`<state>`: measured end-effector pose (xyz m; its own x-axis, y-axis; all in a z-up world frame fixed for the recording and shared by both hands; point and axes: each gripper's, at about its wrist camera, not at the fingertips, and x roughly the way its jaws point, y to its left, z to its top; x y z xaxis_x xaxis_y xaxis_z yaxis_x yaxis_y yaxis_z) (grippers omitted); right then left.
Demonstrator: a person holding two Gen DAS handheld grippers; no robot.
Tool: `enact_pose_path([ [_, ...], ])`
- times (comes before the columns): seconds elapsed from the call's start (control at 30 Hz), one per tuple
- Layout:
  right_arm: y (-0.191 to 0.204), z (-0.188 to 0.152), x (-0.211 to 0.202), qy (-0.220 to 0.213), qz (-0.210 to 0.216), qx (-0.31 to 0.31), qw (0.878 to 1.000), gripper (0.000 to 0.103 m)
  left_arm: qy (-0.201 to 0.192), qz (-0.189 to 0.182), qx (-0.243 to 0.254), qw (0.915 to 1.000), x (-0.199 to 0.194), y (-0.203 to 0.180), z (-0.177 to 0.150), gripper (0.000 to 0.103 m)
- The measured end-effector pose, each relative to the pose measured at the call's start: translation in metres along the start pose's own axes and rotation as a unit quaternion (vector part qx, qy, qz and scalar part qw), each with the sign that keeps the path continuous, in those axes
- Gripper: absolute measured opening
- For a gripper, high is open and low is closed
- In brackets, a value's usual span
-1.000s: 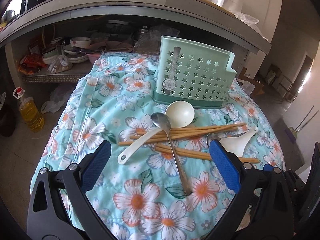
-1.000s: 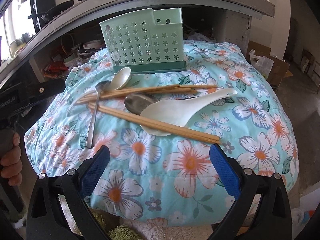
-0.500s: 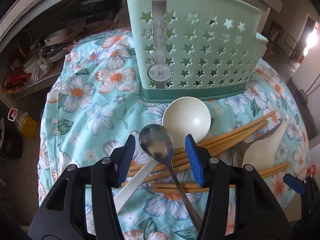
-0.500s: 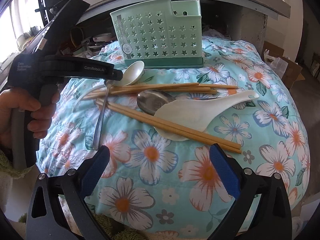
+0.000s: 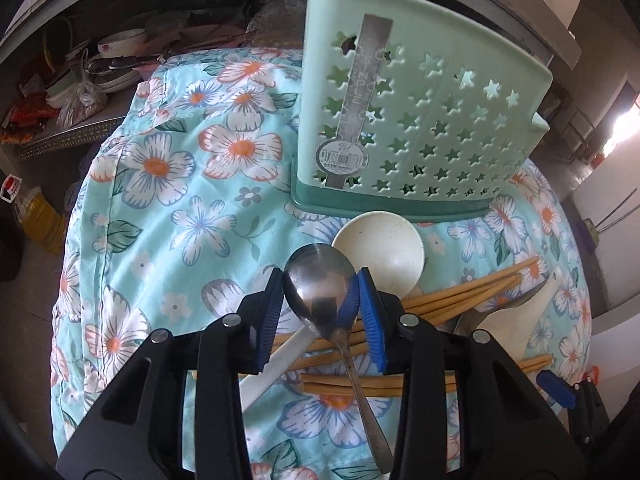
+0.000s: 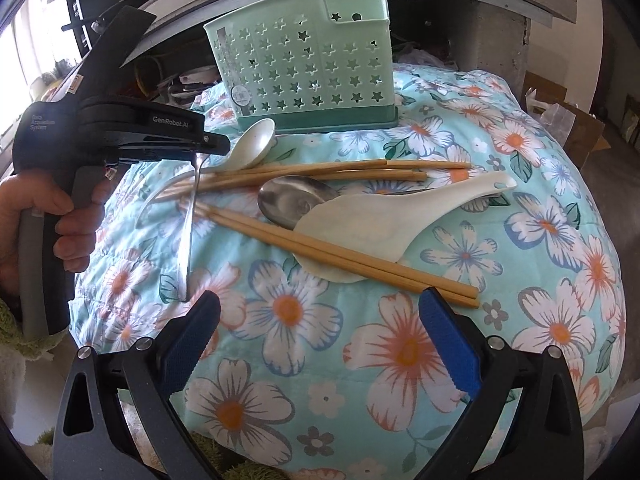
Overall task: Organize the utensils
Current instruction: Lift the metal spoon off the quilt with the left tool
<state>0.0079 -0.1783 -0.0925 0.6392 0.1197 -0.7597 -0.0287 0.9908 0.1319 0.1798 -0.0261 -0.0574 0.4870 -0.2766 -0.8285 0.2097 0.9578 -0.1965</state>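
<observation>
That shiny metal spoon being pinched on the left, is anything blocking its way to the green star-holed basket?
Nothing visible blocks it. The left hand-held gripper holds the shiny metal spoon by its bowl, handle hanging down. Only the round white plastic spoon lies low on the floral cloth before the mint-green star-holed plastic basket.

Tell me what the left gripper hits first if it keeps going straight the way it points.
Probably the white spoon's bowl, which lies just ahead of the left gripper and the steel spoon it holds; behind that stands the green caddy. Depth is unclear, so it might pass above the bowl.
</observation>
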Motion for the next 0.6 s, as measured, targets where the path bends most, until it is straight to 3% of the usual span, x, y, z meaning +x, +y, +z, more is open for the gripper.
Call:
enact_pose_path([
  [0.3,-0.003,0.002,-0.001,0.0,-0.005,0.003,1.0,0.097,-0.033,-0.077,-0.075,0.9937,-0.018,0.029,-0.005,0.035],
  [0.5,0.001,0.001,-0.001,0.003,-0.005,-0.001,1.0,0.097,-0.033,-0.132,-0.152,0.979,-0.016,0.055,-0.019,0.035],
  [0.6,0.002,0.001,-0.002,0.001,-0.007,-0.003,1.0,0.097,-0.031,-0.164,-0.194,0.9666,-0.014,0.07,-0.025,0.035],
])
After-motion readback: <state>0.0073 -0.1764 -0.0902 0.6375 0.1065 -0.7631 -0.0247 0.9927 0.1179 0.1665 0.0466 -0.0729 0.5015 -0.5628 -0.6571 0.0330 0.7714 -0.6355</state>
